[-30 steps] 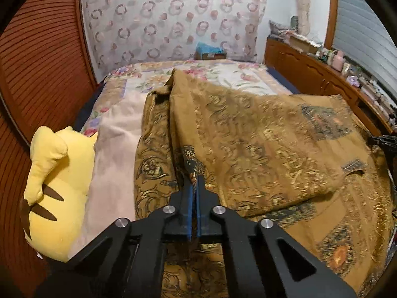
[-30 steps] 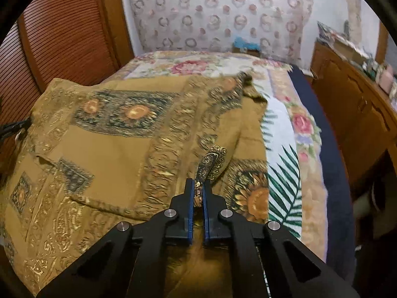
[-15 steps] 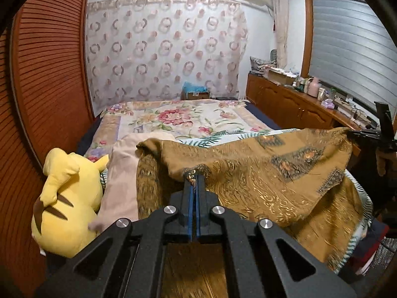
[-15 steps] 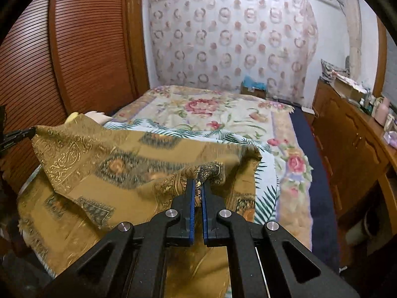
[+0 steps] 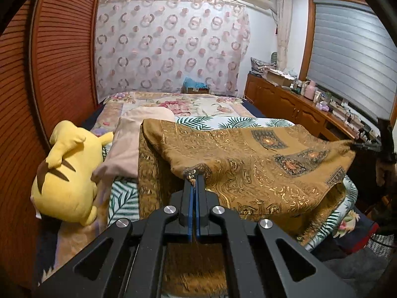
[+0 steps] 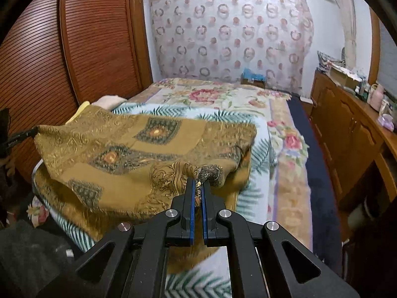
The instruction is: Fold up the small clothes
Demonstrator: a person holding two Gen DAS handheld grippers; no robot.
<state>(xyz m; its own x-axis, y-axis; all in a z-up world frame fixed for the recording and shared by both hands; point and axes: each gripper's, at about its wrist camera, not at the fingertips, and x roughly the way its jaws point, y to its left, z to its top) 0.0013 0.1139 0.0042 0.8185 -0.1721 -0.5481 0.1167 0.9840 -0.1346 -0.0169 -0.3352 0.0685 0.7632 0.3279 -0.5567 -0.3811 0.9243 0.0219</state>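
Shirt (image 5: 260, 164): thin woven cloth, ochre w/ gold print that glints, soft drape. Left gripper (image 5: 194, 181) & right gripper (image 6: 198, 186): matt black plastic, blue rubbery-looking pads, shiny metal bolts. Plush toy (image 5: 64, 173): yellow fleece, fuzzy, matt. Bedspread (image 6: 223, 99): printed cloth, matt, slightly napped. Pink cloth (image 5: 131, 144): smooth, matt. Wardrobe door (image 6: 99, 37): slatted wood, reddish varnish, semi-gloss. Sideboard (image 5: 285, 104): varnished wood, glossy. Curtain (image 5: 173, 44): sheer fabric. Blind (image 5: 347, 49): ribbed, matt grey.
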